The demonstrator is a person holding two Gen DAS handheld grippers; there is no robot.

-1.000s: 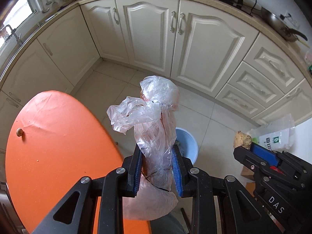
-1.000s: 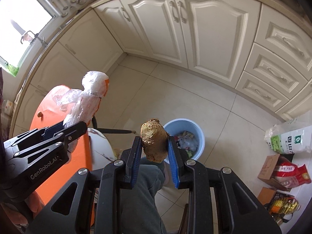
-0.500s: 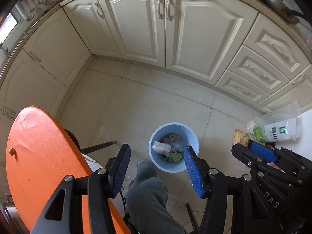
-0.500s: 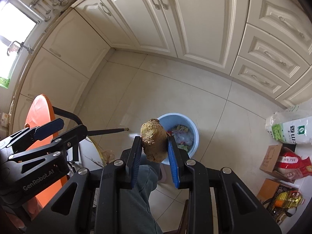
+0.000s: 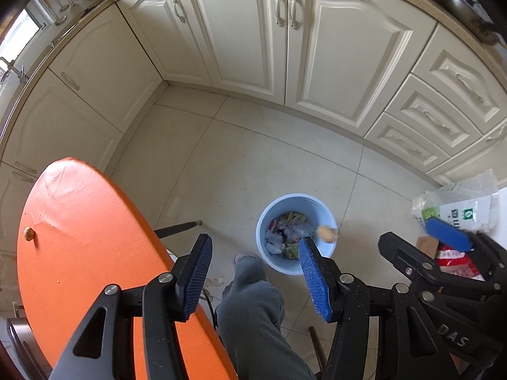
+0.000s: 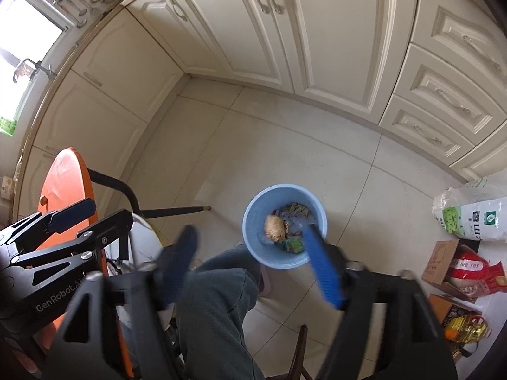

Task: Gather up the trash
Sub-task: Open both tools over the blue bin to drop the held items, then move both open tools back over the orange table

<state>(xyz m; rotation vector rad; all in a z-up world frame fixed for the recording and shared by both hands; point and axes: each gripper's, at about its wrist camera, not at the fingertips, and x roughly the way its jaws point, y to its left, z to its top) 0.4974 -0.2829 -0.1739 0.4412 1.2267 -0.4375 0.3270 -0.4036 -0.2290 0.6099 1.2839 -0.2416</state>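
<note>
A light blue trash bin (image 5: pixel 320 209) stands on the tiled floor, holding crumpled wrappers and a clear plastic bag; it also shows in the right wrist view (image 6: pixel 253 209). A brown ginger lump (image 6: pixel 275 228) is in the air over the bin's opening, also seen in the left wrist view (image 5: pixel 327 232) near the bin's right rim. My left gripper (image 5: pixel 253 272) is open and empty above the floor beside the bin. My right gripper (image 6: pixel 250 262) is open, blurred, above the bin. A small brown scrap (image 5: pixel 29 233) lies on the orange table (image 5: pixel 79 237).
Cream kitchen cabinets (image 5: pixel 285 47) run along the back and left. A white rice sack (image 6: pixel 475 215), a cardboard box with a red bag (image 6: pixel 456 269) and an oil bottle (image 6: pixel 465 329) sit on the floor at right. The person's leg (image 5: pixel 253 310) is below the grippers.
My left gripper opened and the plastic bag dropped into the bin. My right gripper has just opened and the ginger lump is falling toward the bin.
</note>
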